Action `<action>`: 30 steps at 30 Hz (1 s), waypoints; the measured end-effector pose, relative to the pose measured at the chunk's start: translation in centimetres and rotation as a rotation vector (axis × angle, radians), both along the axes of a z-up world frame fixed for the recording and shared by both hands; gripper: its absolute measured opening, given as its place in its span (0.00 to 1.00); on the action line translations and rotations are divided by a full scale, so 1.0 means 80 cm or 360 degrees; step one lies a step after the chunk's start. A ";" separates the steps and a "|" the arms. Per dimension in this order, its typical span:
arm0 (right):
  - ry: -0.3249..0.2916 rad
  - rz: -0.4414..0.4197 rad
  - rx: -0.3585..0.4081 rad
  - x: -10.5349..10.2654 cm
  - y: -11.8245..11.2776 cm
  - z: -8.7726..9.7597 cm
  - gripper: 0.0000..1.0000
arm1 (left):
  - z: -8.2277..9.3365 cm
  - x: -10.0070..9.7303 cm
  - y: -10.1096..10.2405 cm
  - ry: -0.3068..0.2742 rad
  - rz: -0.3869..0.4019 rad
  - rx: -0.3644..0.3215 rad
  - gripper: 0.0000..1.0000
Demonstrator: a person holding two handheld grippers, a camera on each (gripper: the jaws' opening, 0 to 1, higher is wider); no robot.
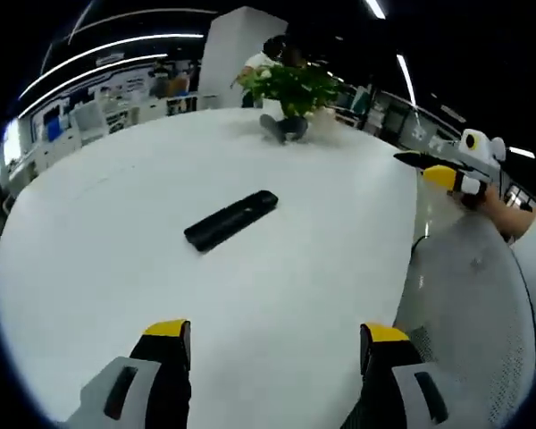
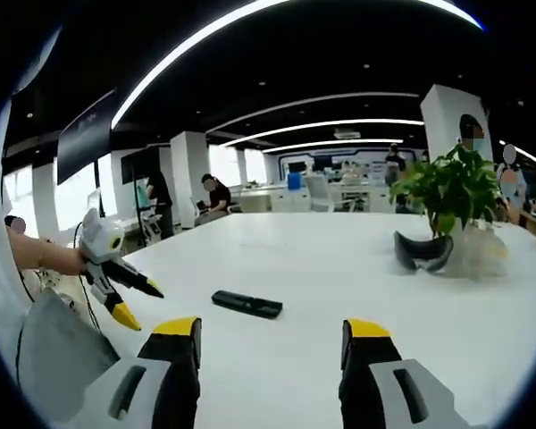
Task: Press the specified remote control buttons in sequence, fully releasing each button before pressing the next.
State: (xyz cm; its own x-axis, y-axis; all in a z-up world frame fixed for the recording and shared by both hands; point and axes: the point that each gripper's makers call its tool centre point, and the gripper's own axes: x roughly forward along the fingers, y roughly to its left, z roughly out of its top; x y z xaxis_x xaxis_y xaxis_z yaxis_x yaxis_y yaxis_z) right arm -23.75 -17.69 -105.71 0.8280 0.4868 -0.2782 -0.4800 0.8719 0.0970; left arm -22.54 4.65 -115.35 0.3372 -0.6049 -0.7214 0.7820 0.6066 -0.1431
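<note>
Your left gripper (image 1: 274, 344) hangs above the white table (image 1: 116, 268) with its jaws spread, nothing between them. Ahead of it the black remote control (image 1: 230, 220) lies flat on the bare tabletop, apart from both grippers. Beyond the remote stands a potted plant (image 1: 290, 89), green leaves rising from its pot, with a dark curved object (image 2: 422, 252) just beside it. Off the table's edge, right of the remote in the left gripper view, sits a grey mesh chair (image 1: 469, 304). Your right gripper (image 2: 270, 340) is also spread wide and holds nothing, facing the remote.
</note>
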 end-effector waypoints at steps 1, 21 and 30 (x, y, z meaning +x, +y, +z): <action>0.0003 0.0002 -0.0004 0.000 0.000 -0.001 0.61 | -0.005 0.006 -0.003 -0.0010 -0.0043 0.0044 0.79; 0.0071 -0.0007 -0.0072 -0.002 -0.008 -0.014 0.47 | -0.002 0.124 -0.048 -0.0042 -0.0239 0.0161 0.70; 0.0080 -0.0015 -0.0049 -0.001 -0.010 -0.015 0.46 | -0.027 0.142 -0.070 0.0018 -0.0482 0.0386 0.58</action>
State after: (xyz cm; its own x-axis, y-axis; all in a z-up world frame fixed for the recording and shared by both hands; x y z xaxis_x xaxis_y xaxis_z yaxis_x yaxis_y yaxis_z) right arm -23.84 -18.48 -106.89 0.8171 0.4696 -0.3345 -0.4669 0.8793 0.0940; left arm -11.19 -0.98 -117.49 0.1608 -0.4874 -0.8583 0.9302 0.3655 -0.0333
